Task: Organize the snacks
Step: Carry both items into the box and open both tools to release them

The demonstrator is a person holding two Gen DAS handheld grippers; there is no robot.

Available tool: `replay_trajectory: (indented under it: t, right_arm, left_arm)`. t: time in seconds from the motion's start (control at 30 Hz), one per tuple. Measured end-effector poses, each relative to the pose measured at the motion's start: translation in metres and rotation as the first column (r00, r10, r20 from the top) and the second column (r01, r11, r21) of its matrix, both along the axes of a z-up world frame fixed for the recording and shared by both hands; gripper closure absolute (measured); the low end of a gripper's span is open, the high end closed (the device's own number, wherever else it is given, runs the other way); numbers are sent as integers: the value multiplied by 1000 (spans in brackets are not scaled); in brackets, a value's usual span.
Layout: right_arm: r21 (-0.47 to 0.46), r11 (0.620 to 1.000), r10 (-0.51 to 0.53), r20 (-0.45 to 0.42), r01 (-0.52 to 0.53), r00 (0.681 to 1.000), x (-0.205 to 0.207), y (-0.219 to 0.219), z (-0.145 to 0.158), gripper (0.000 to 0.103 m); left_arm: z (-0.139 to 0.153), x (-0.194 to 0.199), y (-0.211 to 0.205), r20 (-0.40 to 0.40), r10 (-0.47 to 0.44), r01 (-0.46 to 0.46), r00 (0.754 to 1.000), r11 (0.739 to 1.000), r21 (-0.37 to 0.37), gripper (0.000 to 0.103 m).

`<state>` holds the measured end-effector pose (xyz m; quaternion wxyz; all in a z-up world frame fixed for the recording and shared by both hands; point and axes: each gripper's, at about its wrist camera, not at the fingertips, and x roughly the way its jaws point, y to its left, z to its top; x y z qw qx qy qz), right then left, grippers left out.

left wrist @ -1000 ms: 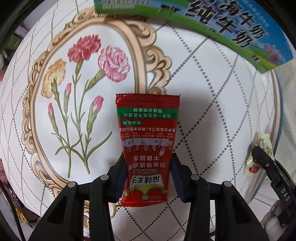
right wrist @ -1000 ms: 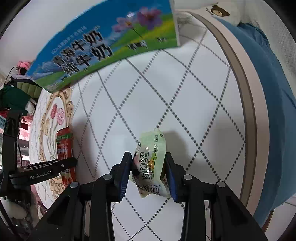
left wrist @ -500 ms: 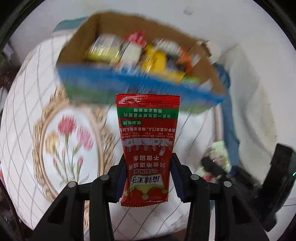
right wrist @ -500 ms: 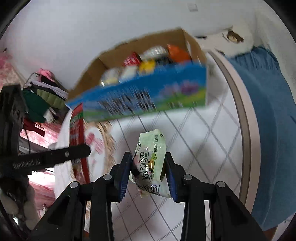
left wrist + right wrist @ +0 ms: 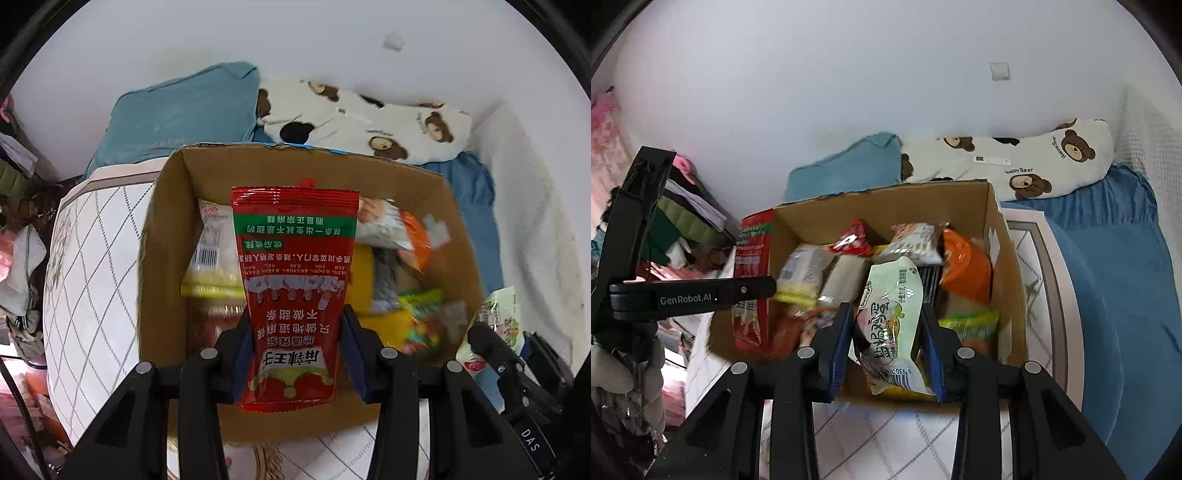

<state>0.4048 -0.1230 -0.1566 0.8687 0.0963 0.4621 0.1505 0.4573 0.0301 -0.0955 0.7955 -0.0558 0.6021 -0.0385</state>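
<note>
Left gripper (image 5: 295,354): clamped on a red sachet (image 5: 293,280), both blue pads pressed to its lower half. Sachet upright, print upside down, held above the open top of the box (image 5: 162,258).

Right gripper (image 5: 888,347): clamped on a pale green packet (image 5: 890,321), pads against both of its sides. Packet upright, held over the near edge of the box, toward its right half. In the left wrist view the same packet (image 5: 495,321) shows at the box's right side.

Box: brown cardboard, open, with a blue printed outer face at the far rim. Contents, all loose and overlapping:
- white and yellow pack (image 5: 803,275), left side of the box;
- small red pack (image 5: 851,240), toward the far wall;
- white printed pack (image 5: 916,240), right of the red one;
- orange pack (image 5: 966,269), against the right wall;
- green and yellow pack (image 5: 971,325), near right corner.

Surroundings of the box:
- worktop (image 5: 886,435), white with a grey diamond grid, under the box;
- teal pillow (image 5: 177,114), behind the box to the left;
- bear-print pillow (image 5: 1034,162), behind the box to the right;
- blue bedding (image 5: 1115,277), right of the box;
- white wall (image 5: 849,92), behind the pillows.
</note>
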Motion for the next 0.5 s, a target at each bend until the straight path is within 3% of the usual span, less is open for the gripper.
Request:
replay_trajectory:
  t: [0.1, 0.3, 0.33, 0.37, 0.4, 0.43, 0.47, 0.5]
  right_arm:
    - [-30, 1000, 0, -73, -2, 997, 38, 4, -16, 65]
    - [-76, 997, -17, -198, 2, 980, 72, 6, -52, 63]
    - [-99, 995, -39, -204, 19, 978, 77, 5, -54, 49]
    - [-130, 991, -56, -204, 30, 977, 80, 5, -55, 22]
    - [-141, 989, -66, -207, 37, 976, 84, 4, -56, 12]
    - [-134, 990, -64, -216, 35, 974, 86, 3, -56, 5]
    - [-141, 989, -65, -225, 33, 972, 86, 4, -57, 5]
    - [-161, 986, -67, -237, 28, 969, 88, 5, -59, 5]
  left_arm:
    - [-25, 19, -5, -49, 2, -1, 999, 1000, 22, 62]
    - [-57, 33, -9, -131, 7, -6, 991, 1000, 8, 60]
    - [-59, 33, -9, -136, 8, -7, 991, 1000, 10, 58]
    - [-61, 33, -10, -136, 14, -11, 991, 1000, 22, 58]
    - [-61, 34, -10, -132, 16, -12, 991, 1000, 27, 54]
    - [-61, 34, -10, -129, 18, -14, 992, 999, 33, 42]
    - [-61, 33, -10, -130, 21, -16, 991, 999, 38, 32]
    - [-61, 32, -9, -131, 26, -21, 991, 999, 34, 14]
